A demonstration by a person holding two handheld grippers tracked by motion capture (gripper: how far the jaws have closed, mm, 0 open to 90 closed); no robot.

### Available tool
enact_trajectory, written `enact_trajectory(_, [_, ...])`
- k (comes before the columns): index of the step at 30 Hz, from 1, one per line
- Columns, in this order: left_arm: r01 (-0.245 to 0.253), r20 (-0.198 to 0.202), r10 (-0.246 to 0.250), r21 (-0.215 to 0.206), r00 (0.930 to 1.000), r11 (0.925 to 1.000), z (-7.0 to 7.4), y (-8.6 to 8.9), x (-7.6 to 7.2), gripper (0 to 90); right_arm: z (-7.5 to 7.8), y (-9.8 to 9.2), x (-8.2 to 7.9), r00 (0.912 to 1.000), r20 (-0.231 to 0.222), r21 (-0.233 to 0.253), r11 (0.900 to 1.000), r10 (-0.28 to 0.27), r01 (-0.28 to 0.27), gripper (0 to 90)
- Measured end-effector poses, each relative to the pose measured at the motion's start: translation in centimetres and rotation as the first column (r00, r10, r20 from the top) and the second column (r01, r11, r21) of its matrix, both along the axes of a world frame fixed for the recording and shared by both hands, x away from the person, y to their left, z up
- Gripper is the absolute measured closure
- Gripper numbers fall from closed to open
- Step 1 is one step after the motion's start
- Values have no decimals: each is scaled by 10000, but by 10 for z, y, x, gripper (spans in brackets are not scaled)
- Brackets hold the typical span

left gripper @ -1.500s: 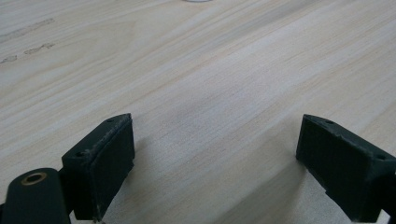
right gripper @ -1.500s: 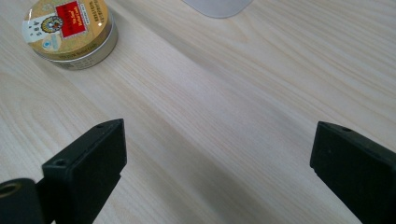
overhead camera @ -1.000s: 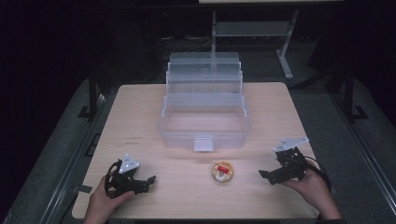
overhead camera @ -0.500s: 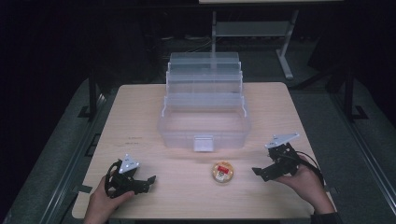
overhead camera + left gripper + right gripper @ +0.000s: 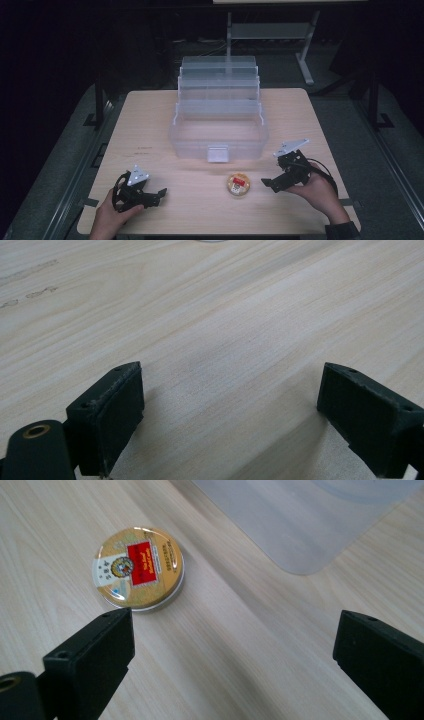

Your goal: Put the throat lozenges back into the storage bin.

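Observation:
A small round gold tin (image 5: 238,184) with a red label lies flat on the wooden table (image 5: 150,130), just in front of a clear plastic tiered box (image 5: 218,112). My right gripper (image 5: 277,172) stands open a little to the right of the tin, pointing toward it. In the right gripper view the tin (image 5: 138,568) lies ahead of the left jaw, outside the gap, and my right gripper (image 5: 232,655) holds nothing. My left gripper (image 5: 154,196) rests open near the table's front left corner. Bare wood lies between the jaws of the left gripper (image 5: 227,420).
The clear box has stepped tiers rising toward the back and a front latch (image 5: 218,153). Its lower corner (image 5: 310,525) shows in the right gripper view. A metal stand (image 5: 270,35) is on the dark floor behind the table.
My right gripper has moved left and slightly forward toward the tin. The left gripper and the tin have stayed where they were.

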State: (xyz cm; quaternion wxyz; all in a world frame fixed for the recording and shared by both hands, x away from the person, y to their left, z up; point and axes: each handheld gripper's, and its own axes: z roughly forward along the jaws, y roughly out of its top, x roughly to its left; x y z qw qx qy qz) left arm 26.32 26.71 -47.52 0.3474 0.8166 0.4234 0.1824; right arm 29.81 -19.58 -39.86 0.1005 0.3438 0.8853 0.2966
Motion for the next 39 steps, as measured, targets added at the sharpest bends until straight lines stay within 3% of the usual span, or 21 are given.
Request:
enact_trajectory(19, [-2,-6,2,0,10000,10000,0,0,0,106,4,30,5,9976,-105,-91,9976,690,-691,25])
enact_trajectory(39, [-10,-3,10,-8,10000,10000,0,0,0,106,0,67,9,9868,-335,-348,9866,1585,-1597,25])
